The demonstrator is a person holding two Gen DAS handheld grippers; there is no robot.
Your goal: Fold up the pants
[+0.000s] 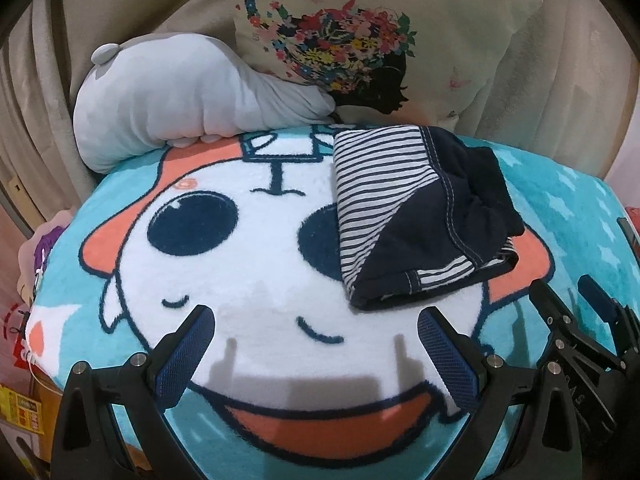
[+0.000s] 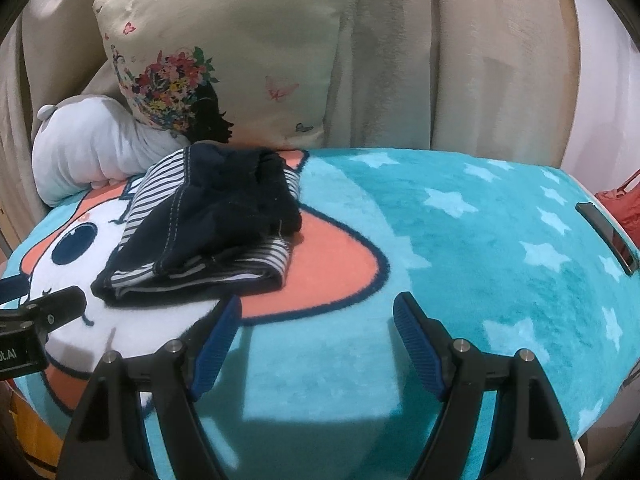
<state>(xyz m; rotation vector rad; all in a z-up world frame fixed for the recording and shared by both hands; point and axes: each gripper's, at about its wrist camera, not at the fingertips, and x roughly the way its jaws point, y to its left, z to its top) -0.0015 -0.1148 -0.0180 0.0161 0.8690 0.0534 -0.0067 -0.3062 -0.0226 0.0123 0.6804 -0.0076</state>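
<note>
Lying folded on the cartoon blanket (image 1: 256,280), pants (image 1: 420,216) look light, soft, floppy; pinch a hem edge. Left gripper (image 1: 316,336) and right gripper (image 2: 318,320) both wide, empty.

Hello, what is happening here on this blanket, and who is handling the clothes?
A person holds two handheld grippers and is folding pants. The pants, navy with a striped lining, lie in a folded bundle on the cartoon blanket. Neither gripper touches them now: the left gripper and the right gripper are both open and empty, just in front of the bundle. A floral pillow and a grey plush toy sit behind.
</note>
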